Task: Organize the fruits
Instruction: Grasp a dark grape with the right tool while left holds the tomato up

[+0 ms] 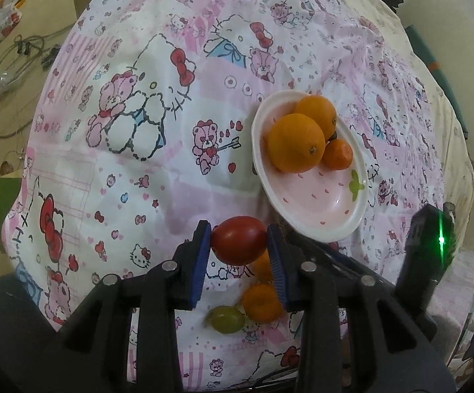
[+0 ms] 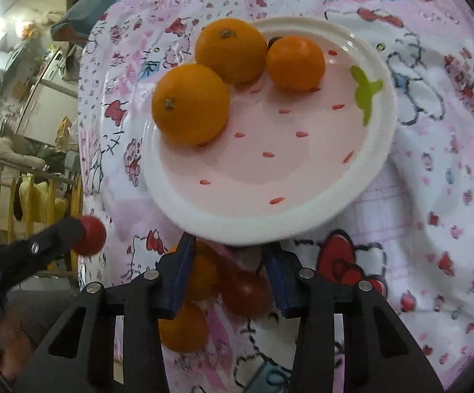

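Note:
My left gripper point(image 1: 238, 240) is shut on a red tomato point(image 1: 238, 239) and holds it above the cloth, just short of the pink strawberry plate point(image 1: 332, 203). The plate holds three oranges point(image 1: 296, 142). Below the tomato lie two small oranges point(image 1: 261, 301) and a green grape point(image 1: 227, 319). In the right wrist view the plate point(image 2: 269, 216) with three oranges point(image 2: 191, 103) lies ahead. My right gripper point(image 2: 227, 262) is open over a small orange point(image 2: 202, 276) and a red tomato point(image 2: 246, 293); another orange point(image 2: 183, 329) lies below. The left gripper with its tomato point(image 2: 89, 234) shows at left.
A pink cartoon-print cloth point(image 1: 138, 114) covers the bed-like surface. Floor clutter and cables point(image 1: 14, 65) lie past its left edge. The right gripper's body with a green light point(image 1: 430, 245) stands at the right. Furniture and a wooden rail point(image 2: 14, 196) lie beyond the cloth.

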Tool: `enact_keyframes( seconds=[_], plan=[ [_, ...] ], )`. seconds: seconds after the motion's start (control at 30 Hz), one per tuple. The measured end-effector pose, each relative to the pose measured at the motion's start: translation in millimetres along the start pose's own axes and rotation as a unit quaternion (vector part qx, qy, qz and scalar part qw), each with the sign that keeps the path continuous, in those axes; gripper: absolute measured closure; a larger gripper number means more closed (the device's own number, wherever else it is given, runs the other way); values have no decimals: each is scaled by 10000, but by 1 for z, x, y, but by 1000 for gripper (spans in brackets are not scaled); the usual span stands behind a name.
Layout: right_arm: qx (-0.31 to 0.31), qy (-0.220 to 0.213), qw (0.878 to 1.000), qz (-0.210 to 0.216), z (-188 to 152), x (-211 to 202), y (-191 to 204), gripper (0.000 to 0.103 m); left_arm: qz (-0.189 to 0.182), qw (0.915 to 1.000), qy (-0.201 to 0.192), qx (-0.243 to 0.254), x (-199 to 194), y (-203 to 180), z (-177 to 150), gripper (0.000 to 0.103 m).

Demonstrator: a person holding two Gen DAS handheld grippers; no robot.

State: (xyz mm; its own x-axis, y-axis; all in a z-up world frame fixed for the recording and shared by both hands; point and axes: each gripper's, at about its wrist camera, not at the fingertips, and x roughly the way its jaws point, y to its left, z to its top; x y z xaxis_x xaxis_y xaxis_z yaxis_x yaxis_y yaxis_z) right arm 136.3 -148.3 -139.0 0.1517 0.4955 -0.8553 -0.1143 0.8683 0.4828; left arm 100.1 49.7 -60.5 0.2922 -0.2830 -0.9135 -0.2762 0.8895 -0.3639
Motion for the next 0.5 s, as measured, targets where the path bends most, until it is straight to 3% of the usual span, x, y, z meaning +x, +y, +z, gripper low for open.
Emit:
enact_keyframes(
  seconds=[0.17, 0.5],
  plan=[
    [-64, -98, 9999, -20, -3, 6, 7, 68, -11, 10000, 11, -23, 0, 0, 0, 72],
    [239, -127, 9990, 369, -8, -5, -6, 66, 12, 10000, -16, -82, 0, 3, 1, 72]
  ],
)
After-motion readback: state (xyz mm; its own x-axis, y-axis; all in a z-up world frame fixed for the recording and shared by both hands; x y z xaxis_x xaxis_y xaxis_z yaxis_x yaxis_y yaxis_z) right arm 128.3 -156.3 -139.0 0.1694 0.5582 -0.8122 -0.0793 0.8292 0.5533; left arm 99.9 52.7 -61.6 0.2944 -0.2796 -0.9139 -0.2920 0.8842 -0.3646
